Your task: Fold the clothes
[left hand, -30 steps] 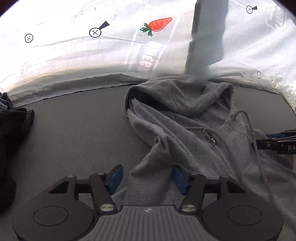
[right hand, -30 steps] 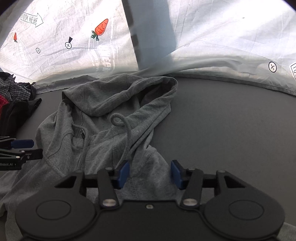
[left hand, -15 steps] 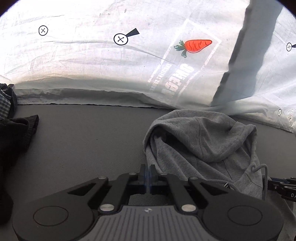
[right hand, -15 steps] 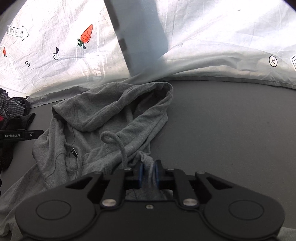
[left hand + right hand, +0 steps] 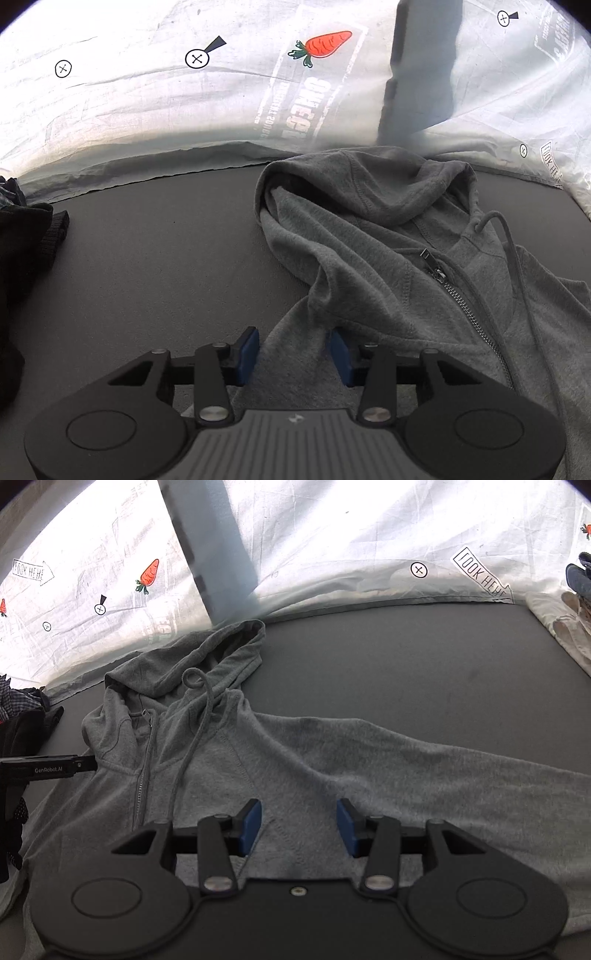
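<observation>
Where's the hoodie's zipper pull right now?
In the left wrist view the zipper pull lies right of centre on the grey hoodie, just below the hood. The right wrist view shows it left of the drawstring.

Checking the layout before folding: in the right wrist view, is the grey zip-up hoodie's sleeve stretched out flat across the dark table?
Yes, the grey zip-up hoodie's sleeve lies extended across the dark table.

I see a dark grey tabletop (image 5: 406, 672), a white printed sheet (image 5: 147, 103) with a carrot print (image 5: 325, 44) draped along its far edge, and pale folded fabric (image 5: 561, 627) lying at the right corner in the right wrist view.
</observation>
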Motion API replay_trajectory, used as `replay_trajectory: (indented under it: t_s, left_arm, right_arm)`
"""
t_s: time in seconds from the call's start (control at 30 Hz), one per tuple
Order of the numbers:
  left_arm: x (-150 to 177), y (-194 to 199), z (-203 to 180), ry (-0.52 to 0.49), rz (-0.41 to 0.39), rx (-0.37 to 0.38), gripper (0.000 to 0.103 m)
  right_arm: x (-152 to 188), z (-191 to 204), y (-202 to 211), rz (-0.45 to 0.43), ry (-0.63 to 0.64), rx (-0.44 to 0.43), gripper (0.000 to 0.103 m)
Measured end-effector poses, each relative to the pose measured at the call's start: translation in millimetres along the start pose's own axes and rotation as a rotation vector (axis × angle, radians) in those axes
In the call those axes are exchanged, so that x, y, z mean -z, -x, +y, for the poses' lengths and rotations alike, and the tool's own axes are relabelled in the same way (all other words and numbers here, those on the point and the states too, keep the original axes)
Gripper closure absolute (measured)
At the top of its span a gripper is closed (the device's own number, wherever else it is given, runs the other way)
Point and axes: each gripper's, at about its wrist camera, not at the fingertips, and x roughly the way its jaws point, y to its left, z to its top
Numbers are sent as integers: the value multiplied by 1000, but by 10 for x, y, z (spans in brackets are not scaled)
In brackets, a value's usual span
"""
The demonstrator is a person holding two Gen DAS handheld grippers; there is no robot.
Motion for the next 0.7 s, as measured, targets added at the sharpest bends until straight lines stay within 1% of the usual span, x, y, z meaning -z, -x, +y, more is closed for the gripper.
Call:
replay_trajectory:
  t_s: [0.03, 0.07, 0.1, 0.13, 0.17, 0.2, 0.23, 0.3, 0.33, 0.37, 0.4, 0.47, 0.5, 0.53, 0.57, 0.6, 0.67, 0.7]
  left_arm:
    - [-16, -7, -18, 0, 4, -6, 92]
    - [-33, -15, -38, -3, 10, -10, 93]
    - [-50, -24, -87, -32, 14, -30, 97]
    - [-63, -43, -180, -103, 10, -76, 98]
    - [-68, -74, -242, -153, 7, -120, 98]
    - [-75, -110, -258, -166, 5, -141, 98]
    - [-92, -126, -245, -150, 3, -148, 98]
    - [-138, -126, -170, -75, 18, -141, 98]
    - [-163, -116, -126, -36, 29, -138, 95]
    - [-177, -80, -83, -4, 36, -134, 94]
    - [-180, -2, -27, 28, 29, -117, 92]
    - [-142, 229, 78, 71, -6, -97, 78]
    - [-100, 382, 135, 84, -26, -90, 58]
    - [-48, 528, 191, 94, -40, -91, 34]
    - [33, 700, 260, 106, -60, -93, 25]
    - [108, 833, 319, 117, -73, -96, 17]
    - [354, 1189, 406, 144, -68, -101, 16]
    - [496, 1346, 444, 155, -57, -109, 13]
  right_arm:
    - [91, -67, 49, 3, -27, 18, 57]
    - [141, -119, 78, 3, -55, 30, 57]
    - [196, -169, 116, -2, -92, 41, 57]
    - [253, -219, 154, -7, -129, 52, 57]
    - [295, -247, 195, -15, -151, 55, 57]
    - [335, -272, 235, -24, -172, 57, 57]
    - [354, -266, 267, -26, -163, 62, 56]
    - [377, -243, 321, -31, -139, 70, 52]
    - [378, -221, 350, -31, -130, 74, 47]
    - [385, -207, 384, -33, -128, 77, 38]
    - [395, -178, 416, -37, -119, 79, 32]
    - [423, -101, 479, -47, -87, 80, 15]
    - [441, -54, 509, -52, -64, 79, 13]
    - [478, 23, 547, -57, -30, 71, 10]
    - [511, 77, 571, -59, -11, 66, 4]
    - [559, 133, 601, -64, 1, 55, 2]
    - [670, 245, 655, -75, 26, 24, 0]
    - [733, 300, 678, -80, 40, 3, 0]
